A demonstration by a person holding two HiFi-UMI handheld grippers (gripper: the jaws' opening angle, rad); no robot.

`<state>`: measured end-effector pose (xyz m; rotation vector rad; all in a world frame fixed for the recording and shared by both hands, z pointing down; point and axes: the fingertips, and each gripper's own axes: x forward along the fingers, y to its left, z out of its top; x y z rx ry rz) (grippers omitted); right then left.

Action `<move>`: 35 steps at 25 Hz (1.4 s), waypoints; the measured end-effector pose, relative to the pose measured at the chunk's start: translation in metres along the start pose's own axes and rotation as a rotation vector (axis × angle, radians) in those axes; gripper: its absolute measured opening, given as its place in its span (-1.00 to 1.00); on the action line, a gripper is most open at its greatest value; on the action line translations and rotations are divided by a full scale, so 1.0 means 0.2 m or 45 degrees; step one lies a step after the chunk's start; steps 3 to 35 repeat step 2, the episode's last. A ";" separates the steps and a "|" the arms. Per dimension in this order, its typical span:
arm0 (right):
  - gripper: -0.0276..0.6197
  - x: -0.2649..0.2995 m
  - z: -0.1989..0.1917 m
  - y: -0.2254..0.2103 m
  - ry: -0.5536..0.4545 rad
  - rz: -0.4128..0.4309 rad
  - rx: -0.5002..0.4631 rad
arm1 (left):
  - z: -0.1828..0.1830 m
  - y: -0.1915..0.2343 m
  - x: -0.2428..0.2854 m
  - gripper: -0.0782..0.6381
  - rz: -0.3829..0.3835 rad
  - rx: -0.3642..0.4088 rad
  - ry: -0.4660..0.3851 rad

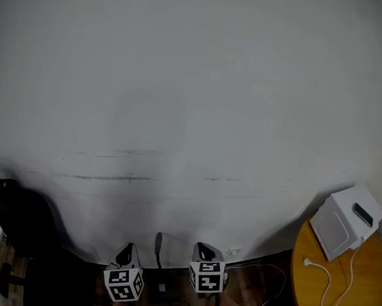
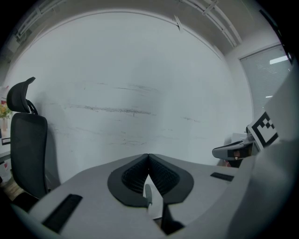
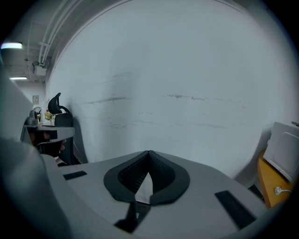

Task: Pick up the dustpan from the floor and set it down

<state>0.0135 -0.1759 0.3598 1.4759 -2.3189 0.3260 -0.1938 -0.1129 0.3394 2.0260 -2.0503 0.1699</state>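
In the head view a dark upright handle [image 1: 158, 244] rises from a dark flat shape [image 1: 163, 290] on the floor by the wall; it looks like the dustpan. It stands between my two grippers and touches neither. My left gripper [image 1: 126, 251] is just left of it, my right gripper [image 1: 202, 251] just right, and both point at the wall. In the left gripper view the jaws meet at their tips [image 2: 148, 156] with nothing between them; a grey rod [image 2: 147, 193] shows through the gap below. The right gripper [image 3: 148, 152] is shut and empty too.
A white wall [image 1: 196, 102] with faint scuff lines fills the view ahead. A black office chair [image 1: 14, 222] stands at the left. At the right a round wooden table [image 1: 368, 276] carries a white box [image 1: 345, 221] and a white cable [image 1: 330, 282].
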 end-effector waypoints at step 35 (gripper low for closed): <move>-0.82 -0.02 -0.02 -0.01 0.013 -0.005 0.006 | -0.02 -0.01 -0.01 -0.73 -0.009 0.005 0.016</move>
